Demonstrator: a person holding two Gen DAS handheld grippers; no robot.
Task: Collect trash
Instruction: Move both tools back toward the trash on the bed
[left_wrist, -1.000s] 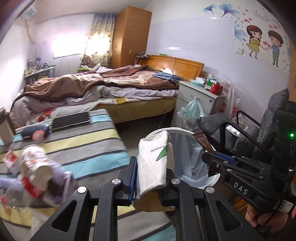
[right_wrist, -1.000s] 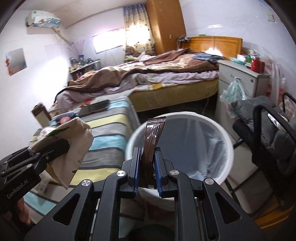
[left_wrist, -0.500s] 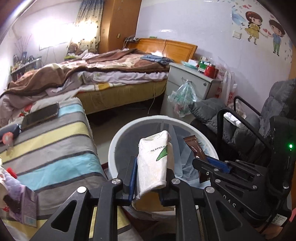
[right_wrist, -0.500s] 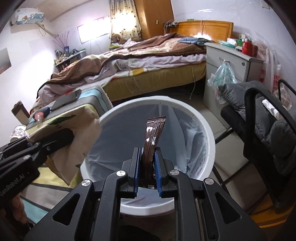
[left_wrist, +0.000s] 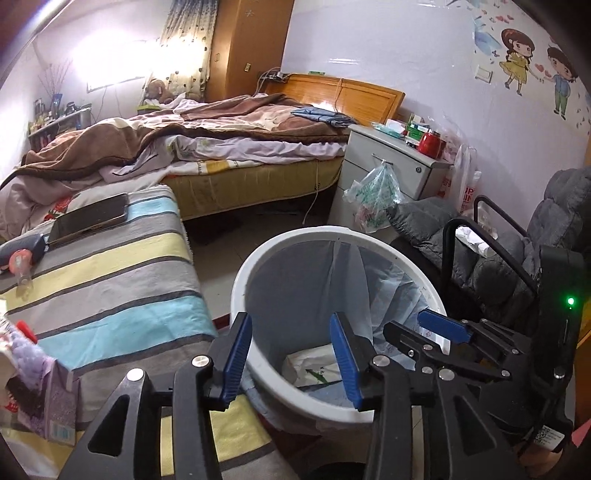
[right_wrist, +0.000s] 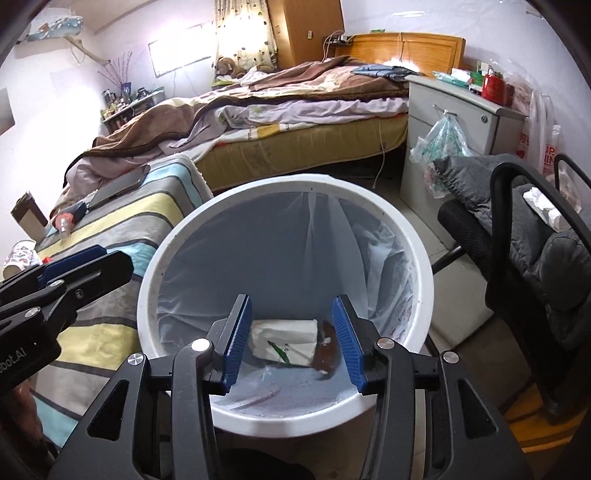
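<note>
White paper bag (right_wrist: 284, 338) and brown wrapper (right_wrist: 327, 356) now down in bin (right_wrist: 417, 258), both jaws opening, empty.

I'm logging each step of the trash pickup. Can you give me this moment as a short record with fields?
bin: round white plastic bin with a pale liner, on the floor beside the striped bed
in bin: crumpled white paper bag with green print; brown wrapper
left gripper: above bin, jaws opening, nothing between them
right gripper: above bin, jaws opening, nothing between them
</note>
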